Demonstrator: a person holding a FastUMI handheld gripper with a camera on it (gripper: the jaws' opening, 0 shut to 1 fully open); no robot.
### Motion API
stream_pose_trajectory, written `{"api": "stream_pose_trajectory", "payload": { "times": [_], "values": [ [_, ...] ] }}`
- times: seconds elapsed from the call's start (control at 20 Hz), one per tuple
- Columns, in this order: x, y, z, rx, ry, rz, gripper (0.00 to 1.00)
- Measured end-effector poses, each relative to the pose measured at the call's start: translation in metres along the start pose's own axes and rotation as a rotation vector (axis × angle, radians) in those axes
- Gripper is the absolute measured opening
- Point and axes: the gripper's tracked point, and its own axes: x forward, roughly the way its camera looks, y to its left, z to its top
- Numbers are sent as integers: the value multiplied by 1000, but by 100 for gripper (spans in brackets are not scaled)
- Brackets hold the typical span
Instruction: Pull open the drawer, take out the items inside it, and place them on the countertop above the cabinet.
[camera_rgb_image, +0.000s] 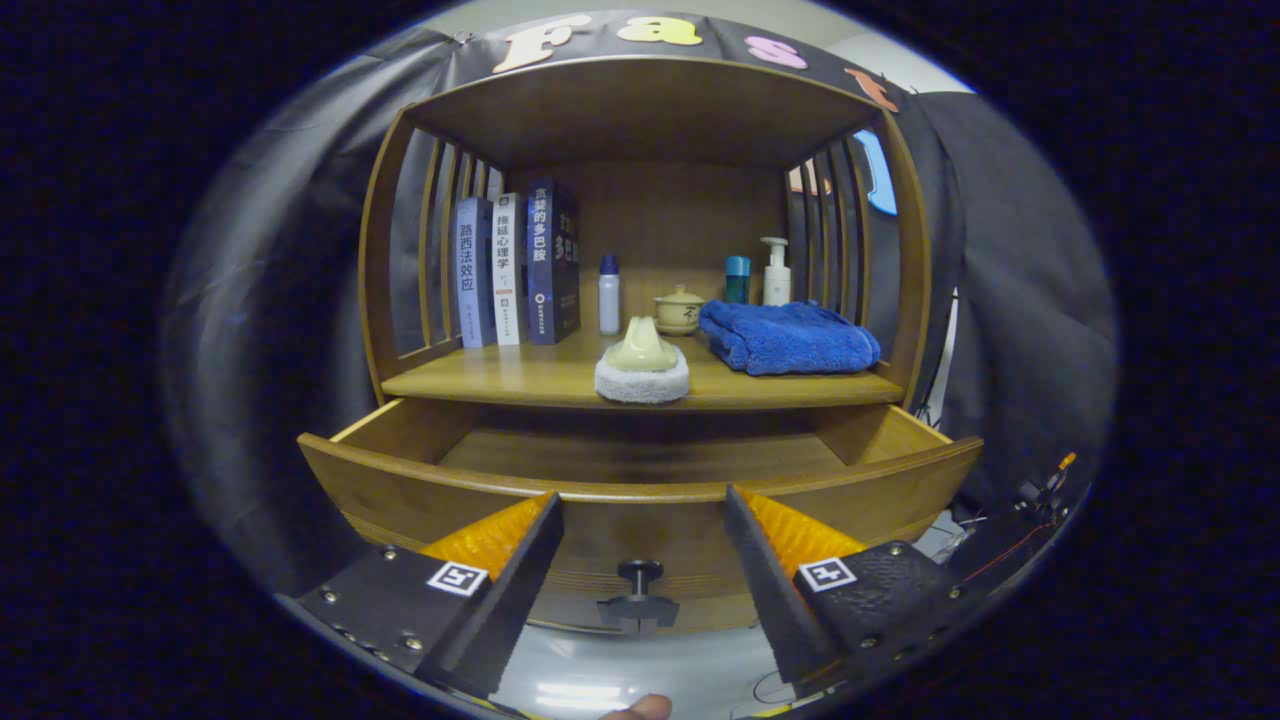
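Wood nearest: drawer (400, 480) pulled well out, its curved front panel just ahead of the fingertips, the dark knob (640, 575) low in the gap between them and touched by neither. Gripper (642, 495) spread wide, released, clasping nothing. Over the front panel, only bare drawer floor on show; the strip right behind the panel hidden, so impossible to say whether anything small lies there. By judgement, a stiff and fairly heavy drawer, sliding straight, best taken by the knob. Beyond the drawer and above it, the countertop (520, 375), and at its front edge, in line with the gap between the fingers, a cream glazed-looking piece (641, 347) sitting on a round white fluffy pad (641, 385). Probably light yet hard, smooth and breakable above, soft and yielding below; better gripped low across the pad's sides than on the slippery top. To its right, just apart, a folded blue towel (788, 338): soft, limp, forgiving anywhere. Farther back, a small lidded pot (678, 310), a white bottle (609, 293), a pump bottle (776, 272), and upright books (515, 265) at the left.
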Motion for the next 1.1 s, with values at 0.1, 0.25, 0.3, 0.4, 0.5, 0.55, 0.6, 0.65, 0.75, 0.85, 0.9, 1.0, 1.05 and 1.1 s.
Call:
{"api": "stream_pose_trajectory", "payload": {
  "times": [0.1,0.25,0.3,0.4,0.5,0.55,0.6,0.65,0.75,0.85,0.9,1.0,1.05,1.1],
  "values": [
    [10,0,3,0,5,0,97],
    [31,3,5,6,7,-3,97],
    [38,3,6,8,5,-3,97],
    [53,4,10,13,4,-4,97],
    [63,5,13,14,6,-4,97],
    [65,6,14,14,7,-4,98],
    [66,6,14,12,10,-4,98],
    [67,6,15,11,7,-4,97],
    [68,6,15,16,-4,-4,97],
    [67,6,15,30,-23,-4,97],
    [66,6,14,34,-31,-4,97],
    [65,6,15,47,-38,-2,97],
    [69,6,14,53,-39,-3,97],
    [69,6,14,51,-40,-3,97]
  ]
}}
